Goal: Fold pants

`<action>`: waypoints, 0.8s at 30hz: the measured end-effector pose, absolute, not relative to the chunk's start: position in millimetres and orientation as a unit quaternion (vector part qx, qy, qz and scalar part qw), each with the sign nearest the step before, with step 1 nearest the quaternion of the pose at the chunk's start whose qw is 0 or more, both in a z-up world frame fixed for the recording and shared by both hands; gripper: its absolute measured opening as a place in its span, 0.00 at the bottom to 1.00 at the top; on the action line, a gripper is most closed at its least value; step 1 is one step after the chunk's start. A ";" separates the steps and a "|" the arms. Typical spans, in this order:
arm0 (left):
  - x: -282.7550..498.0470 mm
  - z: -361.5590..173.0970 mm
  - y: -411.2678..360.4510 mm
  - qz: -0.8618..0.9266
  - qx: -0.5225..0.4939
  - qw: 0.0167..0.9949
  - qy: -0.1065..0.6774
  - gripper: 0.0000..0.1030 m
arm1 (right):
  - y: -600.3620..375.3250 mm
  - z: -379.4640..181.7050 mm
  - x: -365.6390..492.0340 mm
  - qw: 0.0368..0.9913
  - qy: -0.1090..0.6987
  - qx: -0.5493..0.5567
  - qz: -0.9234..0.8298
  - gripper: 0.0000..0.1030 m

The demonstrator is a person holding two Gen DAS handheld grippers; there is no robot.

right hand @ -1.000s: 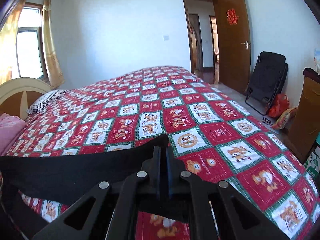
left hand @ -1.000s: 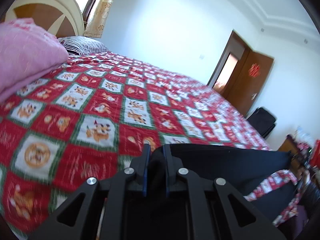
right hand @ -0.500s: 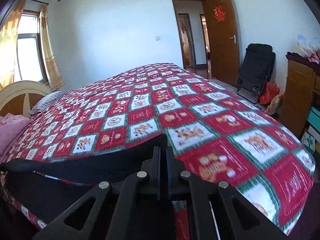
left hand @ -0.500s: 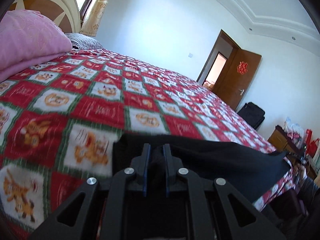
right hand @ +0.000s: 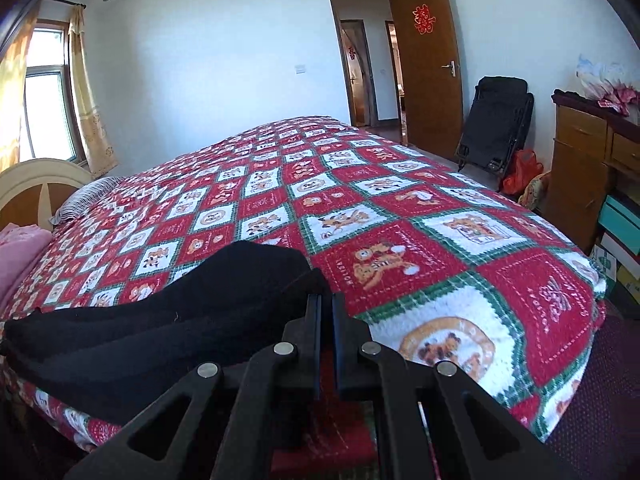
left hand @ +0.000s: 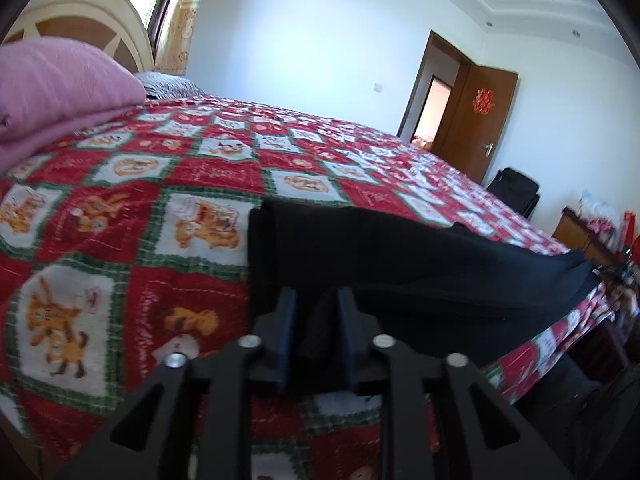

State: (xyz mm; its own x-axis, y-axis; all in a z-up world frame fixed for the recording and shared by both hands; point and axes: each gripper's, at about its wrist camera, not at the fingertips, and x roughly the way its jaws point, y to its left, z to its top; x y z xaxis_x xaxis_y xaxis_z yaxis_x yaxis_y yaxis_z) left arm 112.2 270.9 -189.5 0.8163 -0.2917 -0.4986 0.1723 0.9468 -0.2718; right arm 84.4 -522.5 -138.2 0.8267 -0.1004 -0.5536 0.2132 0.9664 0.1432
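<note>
We lay the black pants (left hand: 400,264) along the near edge of the bed (left hand: 120,208), a thick doubled band running toward 3 o'clock in the left view. Our left gripper (left hand: 316,312) has just been opening, cloth loose between its jaws. Our right gripper (right hand: 326,312) stays clenched on the other end. We should free both ends level, then smooth the fold flat
</note>
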 end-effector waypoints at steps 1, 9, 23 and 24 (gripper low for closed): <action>109.8 -188.3 271.2 -0.111 -0.095 0.950 0.277 0.45 | -524.8 -139.0 82.2 0.948 0.290 0.103 -0.084 0.06; 85.6 -193.8 288.1 -0.077 -0.037 0.950 0.299 0.69 | -537.4 -131.5 41.1 0.940 0.298 0.098 -0.135 0.37; 62.7 -177.0 318.5 0.021 -0.093 0.956 0.276 0.69 | -362.6 -89.8 60.2 0.956 0.293 -0.001 0.012 0.38; 62.9 -174.3 312.6 0.006 -0.102 0.957 0.271 0.69 | -334.8 -93.8 68.5 0.953 0.301 -0.018 0.041 0.38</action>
State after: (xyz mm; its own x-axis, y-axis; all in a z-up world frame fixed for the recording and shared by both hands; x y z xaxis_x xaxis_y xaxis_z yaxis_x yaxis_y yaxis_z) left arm 62.9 312.6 -174.3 0.8535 -0.0441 -0.5193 -0.0666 0.9790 -0.1926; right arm 68.5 -334.8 -93.8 0.8158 0.0672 -0.5743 -0.0884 0.9960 -0.0090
